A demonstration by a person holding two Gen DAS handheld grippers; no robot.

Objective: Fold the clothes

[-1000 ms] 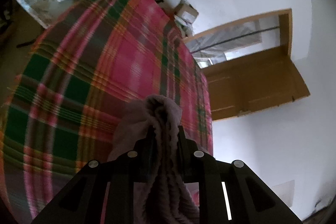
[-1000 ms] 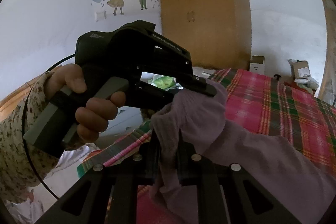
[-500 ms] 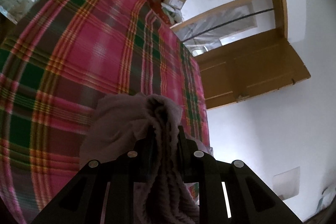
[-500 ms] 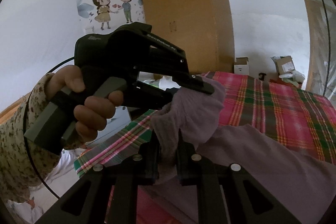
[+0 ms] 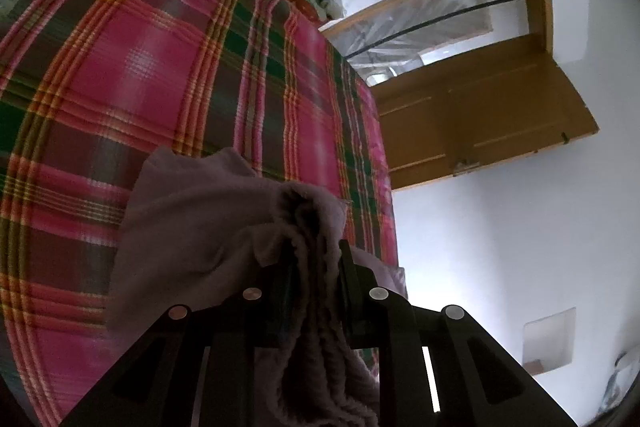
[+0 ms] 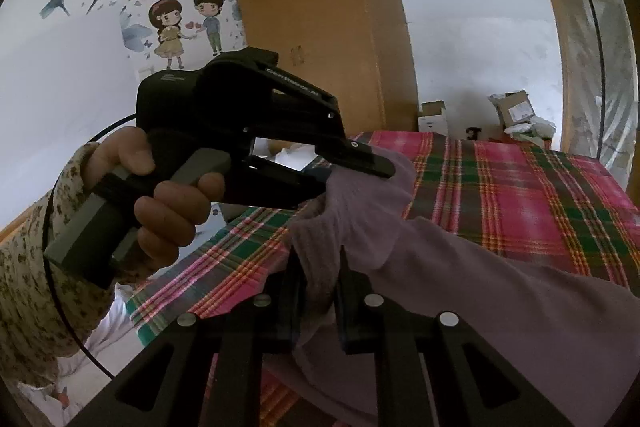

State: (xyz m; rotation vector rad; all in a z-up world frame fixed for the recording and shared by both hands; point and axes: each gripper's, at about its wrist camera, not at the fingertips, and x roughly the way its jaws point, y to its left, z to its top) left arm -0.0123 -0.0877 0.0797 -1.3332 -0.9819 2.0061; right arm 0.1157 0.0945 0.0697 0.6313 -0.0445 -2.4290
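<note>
Both tools clamped on the same mauve garment (image 6: 460, 267), held up off the bed (image 5: 120, 67), not laid flat yet.

Left tool (image 5: 316, 267): jaws nearly closed, thick bunch of ribbed fabric pinched between them, rest hangs down past the cam. Right tool (image 6: 320, 267): same, jaws closed tight on a bunched edge. In the right cam the left tool (image 6: 352, 167) sits just above/beyond my right one, tips buried in the cloth, person's hand (image 6: 168, 203) on the grip. So the two pinch pts are close together, prob adjacent spots on one edge.

Change vs 1 s ago: left cam has swung, more plaid bedspread and more of the garment's flat panel now visible in front of the jaws; before it was just a tight wad. Right cam: cloth now drapes lower and wider toward the right side of the bed. Grips unchanged.

Reading: garment is being carried out over the bed and lowered, fabric starting to spread. Fold itself not started. Next likely needs hands pulled apart to tension the edge before laying down. Risk: bunched grip = wrinkled layout.
</note>
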